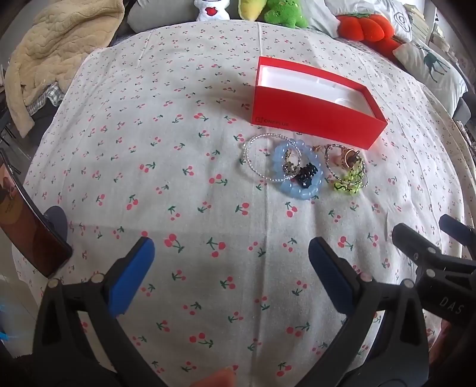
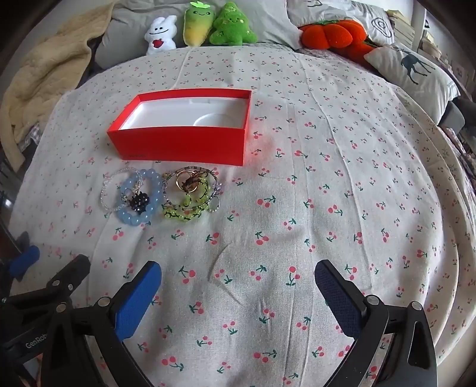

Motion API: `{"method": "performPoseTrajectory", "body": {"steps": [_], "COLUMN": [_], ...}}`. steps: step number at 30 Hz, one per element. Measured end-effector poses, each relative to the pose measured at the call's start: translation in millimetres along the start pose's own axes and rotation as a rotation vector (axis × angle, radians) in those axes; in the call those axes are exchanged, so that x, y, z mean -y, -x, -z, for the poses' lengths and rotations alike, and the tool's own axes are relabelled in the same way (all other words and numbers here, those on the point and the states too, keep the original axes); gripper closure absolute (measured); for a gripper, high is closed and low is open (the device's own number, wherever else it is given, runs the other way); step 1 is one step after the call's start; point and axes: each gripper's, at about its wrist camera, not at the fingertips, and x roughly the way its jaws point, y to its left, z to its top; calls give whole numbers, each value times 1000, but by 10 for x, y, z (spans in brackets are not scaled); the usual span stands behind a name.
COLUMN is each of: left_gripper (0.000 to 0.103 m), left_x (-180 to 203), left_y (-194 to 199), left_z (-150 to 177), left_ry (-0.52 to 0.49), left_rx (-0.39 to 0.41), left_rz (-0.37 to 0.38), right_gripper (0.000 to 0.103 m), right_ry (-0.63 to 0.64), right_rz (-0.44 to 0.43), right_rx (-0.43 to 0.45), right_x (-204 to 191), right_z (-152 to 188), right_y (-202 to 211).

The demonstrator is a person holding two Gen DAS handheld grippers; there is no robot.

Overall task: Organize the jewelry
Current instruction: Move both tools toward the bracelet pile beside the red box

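Your two wrist cameras looked forward, close over the bed [image 1: 208, 193], left beside right; both views shared the red box [image 1: 315, 119] [image 2: 181, 143].

The small pieces tangled in the jewelry pile [image 2: 166, 195] beside the red box [image 2: 181, 143] cannot be told apart, the box's far inner wall is hidden, and the plush toys [image 1: 247, 10] are cut off by the top edge.

a bedroom: plush toys [image 2: 162, 35], pillows [image 2: 416, 71] (cherry-print sheet [image 2: 327, 208]).
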Motion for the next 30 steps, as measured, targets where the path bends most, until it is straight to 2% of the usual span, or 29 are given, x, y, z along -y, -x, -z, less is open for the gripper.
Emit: {"method": "performPoseTrajectory", "body": {"steps": [30], "left_gripper": [0], "left_x": [43], "left_y": [98], "left_z": [-66], "left_ry": [-22], "left_rx": [-2], "left_rz": [-2], "right_gripper": [0], "right_ry": [20], "right_rz": [36], "right_rx": [12], "right_x": [-9], "right_z": [-33], "right_y": [93]}}
